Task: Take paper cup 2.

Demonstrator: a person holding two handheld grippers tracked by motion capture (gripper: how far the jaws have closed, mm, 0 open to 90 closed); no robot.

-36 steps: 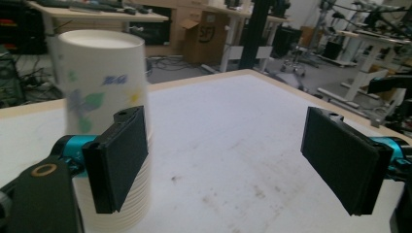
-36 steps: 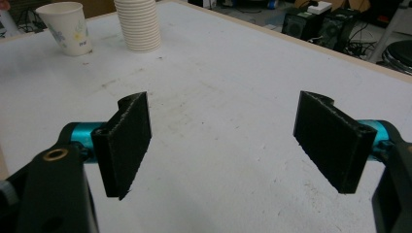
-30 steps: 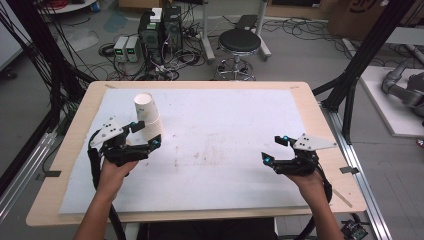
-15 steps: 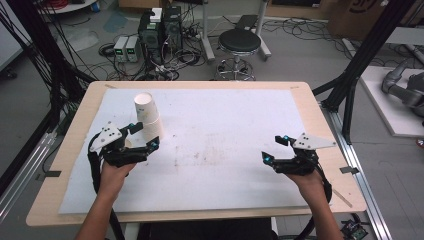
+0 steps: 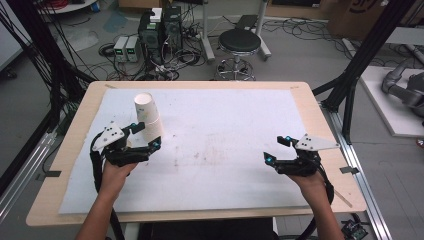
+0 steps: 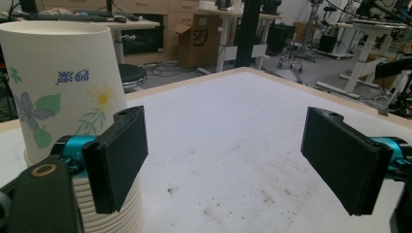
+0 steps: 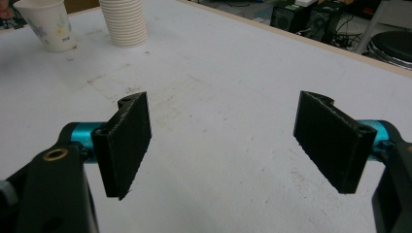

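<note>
A stack of white paper cups stands at the left of the white mat, rims down, and its top cup carries a flower print. My left gripper is open just beside the stack's base. Its near pad sits against the rims, and the stack stays outside the jaws. A single flowered cup stands upright next to the stack. My right gripper rests low at the right side of the mat, open and holding nothing.
The wooden table edge frames the mat, which has faint stains near its middle. Behind the table are a black stool, computer boxes with cables and black frame poles.
</note>
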